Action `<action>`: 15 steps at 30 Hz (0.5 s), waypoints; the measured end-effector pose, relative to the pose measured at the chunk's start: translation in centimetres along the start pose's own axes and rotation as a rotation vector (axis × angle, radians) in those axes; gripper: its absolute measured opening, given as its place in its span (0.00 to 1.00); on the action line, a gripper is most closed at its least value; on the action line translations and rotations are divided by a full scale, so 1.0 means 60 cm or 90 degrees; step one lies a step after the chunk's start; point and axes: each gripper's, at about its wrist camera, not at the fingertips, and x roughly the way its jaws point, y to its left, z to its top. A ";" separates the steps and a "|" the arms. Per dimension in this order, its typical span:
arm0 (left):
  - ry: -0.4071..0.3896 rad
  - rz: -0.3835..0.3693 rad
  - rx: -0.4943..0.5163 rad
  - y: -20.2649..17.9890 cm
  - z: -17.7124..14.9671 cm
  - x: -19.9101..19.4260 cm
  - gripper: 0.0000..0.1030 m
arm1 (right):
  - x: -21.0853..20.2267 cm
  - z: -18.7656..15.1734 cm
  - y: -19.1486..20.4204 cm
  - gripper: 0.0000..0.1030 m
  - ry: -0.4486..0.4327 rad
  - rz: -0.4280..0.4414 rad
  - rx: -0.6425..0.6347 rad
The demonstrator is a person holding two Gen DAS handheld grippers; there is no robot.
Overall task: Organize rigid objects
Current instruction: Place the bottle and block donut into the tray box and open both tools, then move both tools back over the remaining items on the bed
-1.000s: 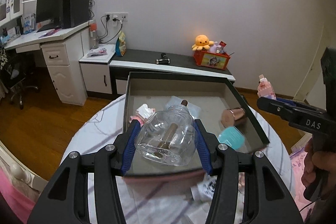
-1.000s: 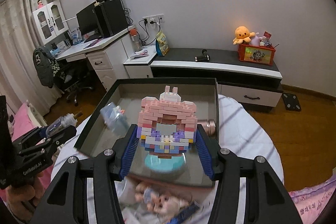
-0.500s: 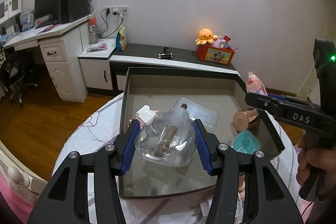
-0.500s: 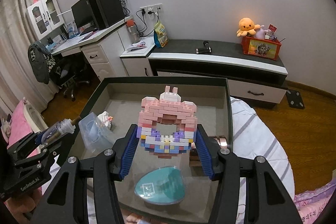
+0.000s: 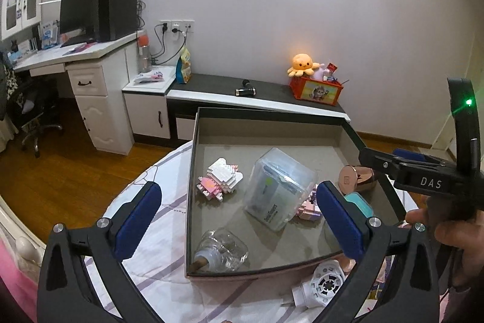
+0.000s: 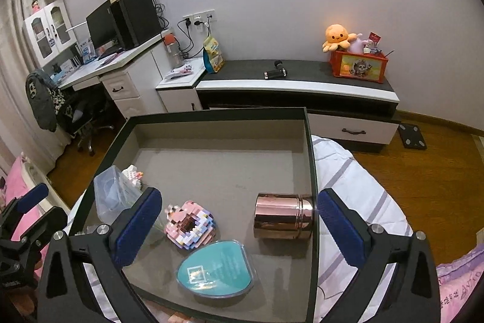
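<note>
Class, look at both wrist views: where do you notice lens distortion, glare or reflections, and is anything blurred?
Left wrist view: fisheye bends the box rim and darkens the corners; the glass bottle shows highlights; a green LED flares on the right gripper.
Right wrist view: the same curvature; the copper canister mirrors its surroundings; the teal case shows soft sheen; nothing is clearly blurred.
</note>
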 end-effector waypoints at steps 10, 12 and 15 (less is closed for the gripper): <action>-0.005 0.003 -0.004 0.005 -0.015 -0.036 1.00 | -0.033 -0.015 0.002 1.00 -0.015 -0.001 0.004; -0.005 0.004 -0.002 0.003 -0.021 -0.044 1.00 | -0.044 -0.020 0.006 1.00 -0.020 -0.003 0.002; -0.005 0.004 -0.001 -0.001 -0.027 -0.058 1.00 | -0.063 -0.028 0.010 1.00 -0.030 -0.009 -0.003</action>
